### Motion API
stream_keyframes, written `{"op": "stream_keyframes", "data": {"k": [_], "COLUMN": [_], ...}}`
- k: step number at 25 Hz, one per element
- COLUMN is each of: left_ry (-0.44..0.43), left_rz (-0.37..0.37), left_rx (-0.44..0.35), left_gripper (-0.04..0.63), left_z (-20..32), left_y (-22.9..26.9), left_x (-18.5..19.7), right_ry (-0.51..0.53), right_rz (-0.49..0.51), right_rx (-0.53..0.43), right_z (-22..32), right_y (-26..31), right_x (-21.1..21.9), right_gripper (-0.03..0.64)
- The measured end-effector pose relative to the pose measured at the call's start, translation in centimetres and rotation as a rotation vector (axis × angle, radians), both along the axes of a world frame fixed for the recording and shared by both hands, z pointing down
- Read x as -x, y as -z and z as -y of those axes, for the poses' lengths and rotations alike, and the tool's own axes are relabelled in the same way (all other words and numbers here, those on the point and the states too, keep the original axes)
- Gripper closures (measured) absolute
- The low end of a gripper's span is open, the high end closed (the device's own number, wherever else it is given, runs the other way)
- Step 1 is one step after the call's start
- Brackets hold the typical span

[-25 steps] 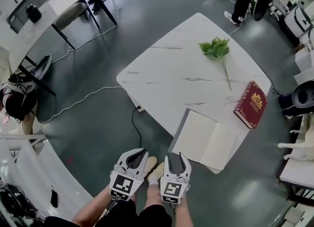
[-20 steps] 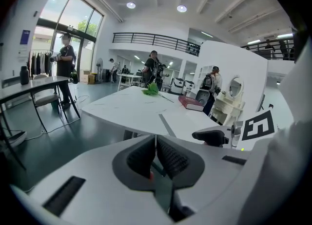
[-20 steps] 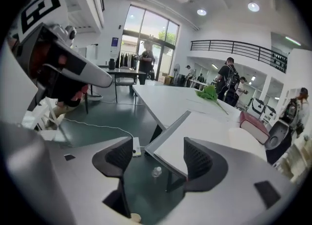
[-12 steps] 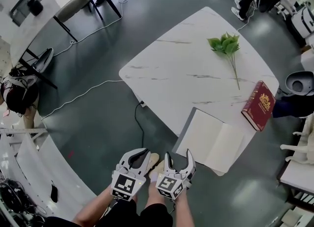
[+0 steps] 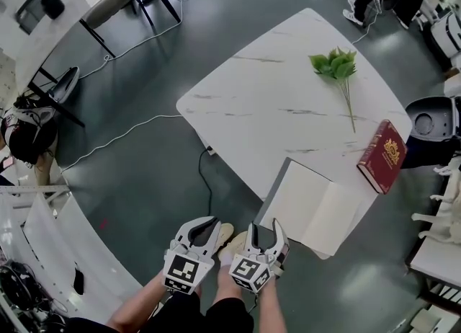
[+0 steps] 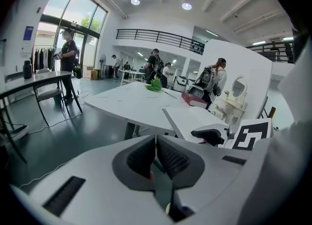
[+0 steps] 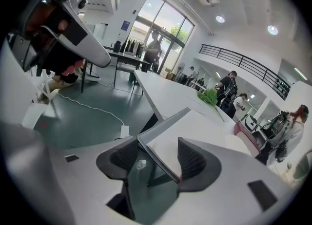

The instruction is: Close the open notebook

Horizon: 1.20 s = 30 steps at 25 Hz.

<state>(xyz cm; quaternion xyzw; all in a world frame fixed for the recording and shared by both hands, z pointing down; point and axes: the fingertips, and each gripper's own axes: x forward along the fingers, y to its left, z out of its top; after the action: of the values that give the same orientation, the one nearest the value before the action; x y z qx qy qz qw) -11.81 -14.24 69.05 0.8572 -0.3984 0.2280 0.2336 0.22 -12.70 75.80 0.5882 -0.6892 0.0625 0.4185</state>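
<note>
The open notebook [image 5: 317,209] lies flat on the near corner of the white marble table [image 5: 252,94], white pages up and a grey cover edge on its left. In the right gripper view its near corner [image 7: 195,129] shows in the gap between the jaws. My right gripper [image 5: 263,231] hangs just in front of that corner. Its jaws stand apart and are closing, and the pads touch nothing. My left gripper [image 5: 204,225] hangs beside it over the floor, with its pads [image 6: 168,156] pressed together on nothing.
A red hardback book [image 5: 382,157] lies at the table's right edge, beyond the notebook. A green leafy sprig [image 5: 335,65] lies at the far side. A cable [image 5: 115,144] crosses the floor at left. A desk and chair [image 5: 108,7] stand at upper left; people stand behind.
My right gripper's jaws have spread wider than a second ago and the gripper has rolled. Both grippers have sunk a little. The notebook has not moved.
</note>
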Motion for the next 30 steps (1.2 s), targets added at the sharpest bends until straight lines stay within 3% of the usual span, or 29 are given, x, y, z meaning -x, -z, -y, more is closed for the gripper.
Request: {"op": "stream_keyframes", "data": {"k": [2,4,10,19,30], "left_ry": [-0.002,-0.001,0.004,-0.021,-0.136], "left_rz": [-0.002,-0.005,-0.007,-0.008,-0.022], "left_rx": [-0.003,-0.007,-0.03,-0.081,-0.163], "left_gripper": [0.563,0.564,0.563,0.563,0.563], "left_z": [0.1,0.2,0.3,0.5,0.0], "left_y": [0.3,0.6,1.8,5.2,11.5], "left_x": [-0.1,-0.2,0.0,-0.8,-4.9], "right_ry": [0.01,0.015,0.021,-0.001,-0.106], "right_rz": [0.012,0.032,0.044,0.114,0.223], "right_rx": [0.004,0.011,0.016,-0.021,-0.127], "right_z": [0.0,-0.1,-0.4,-0.5,-1.9], "right_y": [0.3,0.6,1.3,4.9,12.0], "right_x": [0.2,0.4,1.0,0.5,-2.7], "right_gripper": [0.373,0.465,0.547,0.578,0.581]}}
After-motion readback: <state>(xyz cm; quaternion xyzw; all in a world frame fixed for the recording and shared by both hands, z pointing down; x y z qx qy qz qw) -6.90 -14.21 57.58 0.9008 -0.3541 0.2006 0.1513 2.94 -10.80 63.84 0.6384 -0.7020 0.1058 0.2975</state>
